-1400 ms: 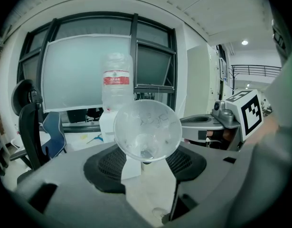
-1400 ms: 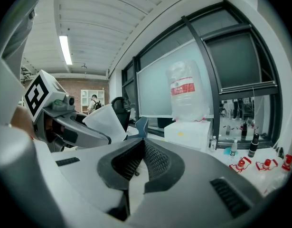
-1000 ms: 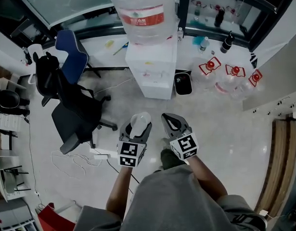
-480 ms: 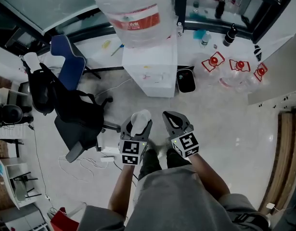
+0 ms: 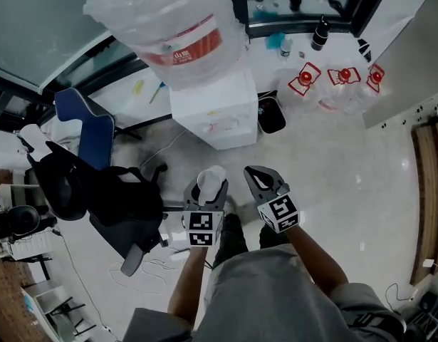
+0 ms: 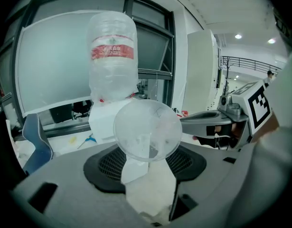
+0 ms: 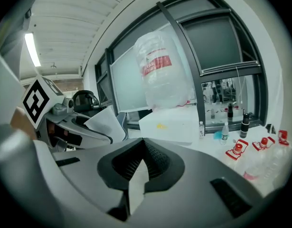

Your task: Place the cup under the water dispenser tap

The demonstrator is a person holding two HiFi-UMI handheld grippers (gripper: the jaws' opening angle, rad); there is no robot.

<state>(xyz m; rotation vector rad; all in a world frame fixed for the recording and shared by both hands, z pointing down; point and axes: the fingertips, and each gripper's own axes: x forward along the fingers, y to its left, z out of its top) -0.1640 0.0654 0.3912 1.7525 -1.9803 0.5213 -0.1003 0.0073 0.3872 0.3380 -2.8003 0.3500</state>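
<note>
Dim, flat head view with faint sheen on the floor; both gripper views bulge, dark-cornered, ceiling lamp glaring far left.

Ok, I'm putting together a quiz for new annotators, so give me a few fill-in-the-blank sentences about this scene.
1. The left gripper grips the cup, while the right gripper holds ____.
2. The bottle on top of the water dispenser carries a ____ label.
3. The water dispenser's cabinet is coloured ____.

Missing words: nothing; red; white.
</note>
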